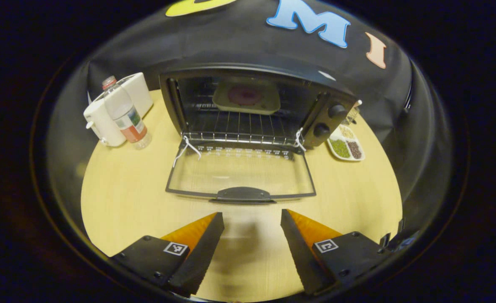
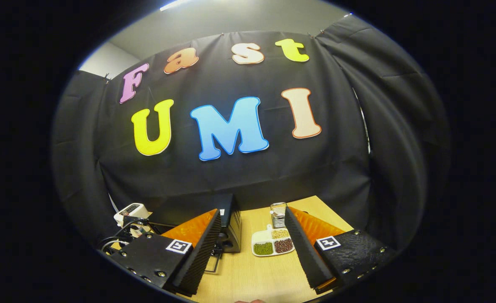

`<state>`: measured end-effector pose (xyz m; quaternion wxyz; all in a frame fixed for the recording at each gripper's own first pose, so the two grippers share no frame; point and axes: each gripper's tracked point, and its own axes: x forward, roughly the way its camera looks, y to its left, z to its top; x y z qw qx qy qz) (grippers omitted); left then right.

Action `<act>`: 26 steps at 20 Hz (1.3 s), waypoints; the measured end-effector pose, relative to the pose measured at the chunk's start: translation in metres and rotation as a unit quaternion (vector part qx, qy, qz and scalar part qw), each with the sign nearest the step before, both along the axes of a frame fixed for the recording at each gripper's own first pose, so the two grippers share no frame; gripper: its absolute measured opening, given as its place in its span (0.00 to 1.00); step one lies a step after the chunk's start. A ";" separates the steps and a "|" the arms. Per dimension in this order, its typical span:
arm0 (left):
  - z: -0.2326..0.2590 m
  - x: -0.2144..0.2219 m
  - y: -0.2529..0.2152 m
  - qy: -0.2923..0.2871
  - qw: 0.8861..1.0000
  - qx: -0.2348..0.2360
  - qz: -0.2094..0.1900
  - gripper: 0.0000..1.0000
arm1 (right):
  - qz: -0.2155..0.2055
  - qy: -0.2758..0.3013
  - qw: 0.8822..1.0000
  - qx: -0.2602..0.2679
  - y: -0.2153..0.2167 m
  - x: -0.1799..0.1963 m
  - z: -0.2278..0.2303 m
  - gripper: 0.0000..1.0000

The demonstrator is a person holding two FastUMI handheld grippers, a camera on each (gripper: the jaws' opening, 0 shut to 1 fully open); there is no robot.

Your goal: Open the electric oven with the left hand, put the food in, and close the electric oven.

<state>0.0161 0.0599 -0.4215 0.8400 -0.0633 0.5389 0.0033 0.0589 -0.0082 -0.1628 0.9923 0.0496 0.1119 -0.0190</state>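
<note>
We see the oven (image 1: 248, 113) door (image 1: 240, 173) down (food (image 1: 246, 97) on rack), bare table (image 1: 126, 202) between it and the released left gripper (image 1: 252, 221). Right gripper (image 2: 252, 219) released too, near the table's right edge.

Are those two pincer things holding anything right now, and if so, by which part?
Nothing is held. The left tool is open in front of the oven door, which lies folded down. The right tool is open too, with nothing between its fingers.

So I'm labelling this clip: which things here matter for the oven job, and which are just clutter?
Job:
- electric oven, its door down
- plate of food on the rack
- left tool, open

Lying about:
- water bottle
- white appliance
- divided dish of beans
</note>
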 end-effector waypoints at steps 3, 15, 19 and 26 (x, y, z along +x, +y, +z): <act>-0.024 0.000 0.002 0.037 0.999 0.011 -0.006 0.93 | -0.015 0.004 1.000 -0.003 -0.011 0.000 -0.002 0.93; -0.074 0.018 0.011 0.088 0.995 0.030 -0.020 0.91 | -0.041 0.011 0.999 -0.005 -0.029 0.004 -0.006 0.94; -0.075 0.020 0.012 0.092 0.994 0.040 -0.033 0.93 | -0.041 0.014 0.999 -0.002 -0.028 0.008 -0.007 0.93; -0.067 0.019 0.011 0.084 0.995 0.033 -0.034 0.94 | -0.029 0.011 0.999 -0.004 -0.020 0.012 -0.003 0.93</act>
